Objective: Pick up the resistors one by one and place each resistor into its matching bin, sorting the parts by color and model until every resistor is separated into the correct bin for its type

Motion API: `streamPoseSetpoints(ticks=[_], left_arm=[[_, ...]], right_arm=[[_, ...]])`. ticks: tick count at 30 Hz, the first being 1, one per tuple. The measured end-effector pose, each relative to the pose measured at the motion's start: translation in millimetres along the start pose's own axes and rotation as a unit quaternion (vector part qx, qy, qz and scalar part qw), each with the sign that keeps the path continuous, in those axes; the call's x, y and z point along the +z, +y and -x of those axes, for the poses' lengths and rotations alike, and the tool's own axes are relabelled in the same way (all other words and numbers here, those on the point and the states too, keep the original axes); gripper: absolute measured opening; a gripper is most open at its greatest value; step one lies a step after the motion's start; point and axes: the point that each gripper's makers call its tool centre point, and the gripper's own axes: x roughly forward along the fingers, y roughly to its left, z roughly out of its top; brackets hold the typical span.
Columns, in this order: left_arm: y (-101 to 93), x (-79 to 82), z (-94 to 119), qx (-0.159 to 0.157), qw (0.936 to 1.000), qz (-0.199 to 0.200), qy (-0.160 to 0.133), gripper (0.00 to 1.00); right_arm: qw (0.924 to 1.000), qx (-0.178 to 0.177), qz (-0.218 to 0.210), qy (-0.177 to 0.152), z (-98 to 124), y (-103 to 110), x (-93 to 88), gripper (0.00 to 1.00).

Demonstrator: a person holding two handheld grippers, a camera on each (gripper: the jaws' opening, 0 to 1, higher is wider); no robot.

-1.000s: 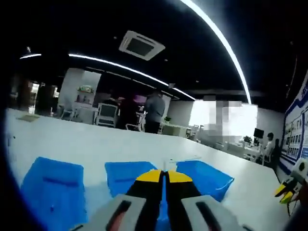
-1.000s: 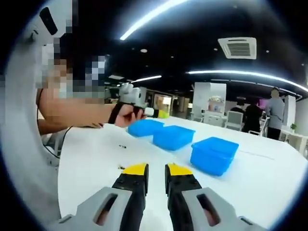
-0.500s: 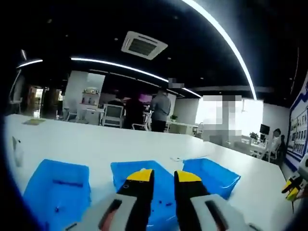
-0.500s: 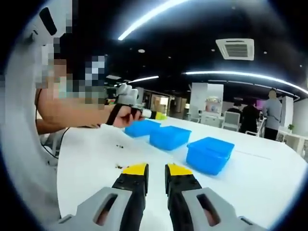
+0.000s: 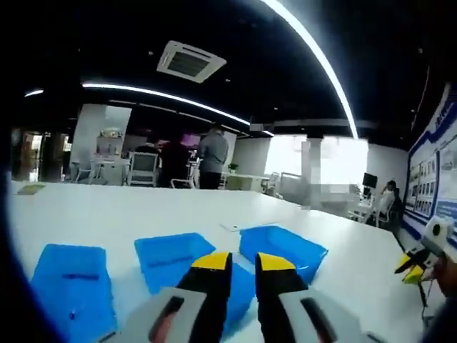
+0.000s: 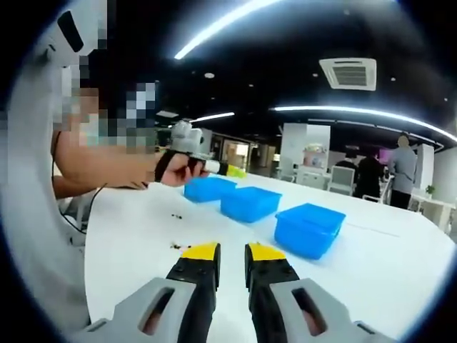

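Three blue plastic bins stand in a row on the long white table (image 6: 400,279). In the left gripper view the left gripper (image 5: 243,262) hangs above them with its yellow-tipped jaws a small gap apart and nothing between them. From there the left bin (image 5: 68,286) sits at about eight o'clock with a few dark resistors (image 5: 78,277) lying on its floor, the middle bin (image 5: 171,257) lies straight ahead, partly behind the jaws, and the right bin (image 5: 282,249) is at about one o'clock of the jaw tips. At the far right edge of this view the right gripper (image 5: 413,266) comes in, yellow tips showing, held by a hand (image 5: 448,275).

In the right gripper view the right gripper (image 6: 233,251) is low over the bare table, its jaws slightly parted and empty. Loose resistors (image 6: 176,246) lie as small dark specks on the white top at about ten o'clock of its tips, with a couple more (image 6: 176,216) further on toward the bins. The three bins run away in a line at about one o'clock: nearest bin (image 6: 308,229), then the next (image 6: 250,204), then the far one (image 6: 207,189). A person's hand (image 6: 173,169) holds the left gripper (image 6: 230,170) just above the far bin; I cannot tell its jaw state from this side.

People stand near desks and chairs at the back of the room, under long ceiling light strips.
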Motion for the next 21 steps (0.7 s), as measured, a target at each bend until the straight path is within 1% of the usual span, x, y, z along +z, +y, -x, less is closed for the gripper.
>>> streamPoseSetpoints(ticks=[1,2,3,4,5,6,7,8,9,10,12,13,14,15,16,17,18,20,21], left_arm=[[-11.5,-4.3,1,-0.034,0.9992,-0.015,0.017,0.16],[-22.2,-10.3,3,-0.061,0.997,-0.03,0.038,0.15],[-34.6,-18.8,5,-0.088,0.9927,-0.05,0.065,0.14],[-50.9,-31.8,9,-0.131,0.9828,-0.076,0.105,0.13],[-65.1,-46.7,16,-0.176,0.9684,-0.093,0.149,0.13],[-75.2,-61.2,23,-0.21,0.9519,-0.111,0.193,0.13],[-84.9,-74.2,31,-0.235,0.935,-0.13,0.231,0.13],[-92.5,-86.1,39,-0.25,0.9194,-0.142,0.268,0.13],[-97.9,-95.4,44,-0.257,0.9077,-0.149,0.296,0.13],[-101.9,-102.4,48,-0.258,0.899,-0.152,0.32,0.13],[-112.9,-109.0,51,-0.271,0.8888,-0.159,0.334,0.13],[-117.7,-111.3,53,-0.277,0.8852,-0.157,0.339,0.12],[-120.6,-113.4,53,-0.274,0.8836,-0.148,0.349,0.11],[-120.9,-115.6,53,-0.264,0.8827,-0.146,0.361,0.11],[-119.4,-117.9,52,-0.246,0.8827,-0.147,0.372,0.11],[-117.6,-119.5,50,-0.23,0.883,-0.155,0.379,0.11],[-115.8,-120.8,48,-0.212,0.8848,-0.162,0.382,0.11],[-116.5,-122.6,46,-0.205,0.8855,-0.161,0.384,0.12],[-115.4,-123.0,46,-0.2,0.887,-0.157,0.386,0.12]], right_arm=[[1.0,-0.001,0.0,0.0,0,0,0.0,0.16],[1.0,-0.001,0.0,0.0,1,-1,-0.2,0.16],[1.0,-0.001,-0.001,0.0,1,-1,-0.6,0.16],[1.0,-0.002,-0.001,0.001,1,-1,-1.3,0.16],[1.0,-0.002,-0.002,0.003,1,-1,-2.0,0.16],[1.0,-0.002,-0.001,0.004,0,-1,-2.3,0.16],[1.0,-0.001,0.001,0.004,0,0,-2.2,0.16],[1.0,0.0,0.003,0.005,0,1,-1.8,0.16],[1.0,0.0,0.004,0.005,0,1,-1.7,0.16],[1.0,0.0,0.005,0.005,0,2,-1.7,0.16],[1.0,0.0,0.003,0.005,0,2,-2.3,0.16],[1.0,0.0,0.002,0.005,1,2,-3.1,0.16],[1.0,-0.001,0.001,0.006,1,2,-3.7,0.16],[1.0,-0.001,0.0,0.006,1,2,-4.2,0.16],[1.0,-0.001,0.0,0.006,1,2,-4.4,0.16],[1.0,-0.001,0.0,0.006,2,2,-4.6,0.16],[1.0,-0.001,0.001,0.006,2,3,-4.5,0.16],[1.0,0.0,0.002,0.005,2,3,-4.2,0.16],[1.0,0.001,0.002,0.005,2,3,-4.1,0.16]])
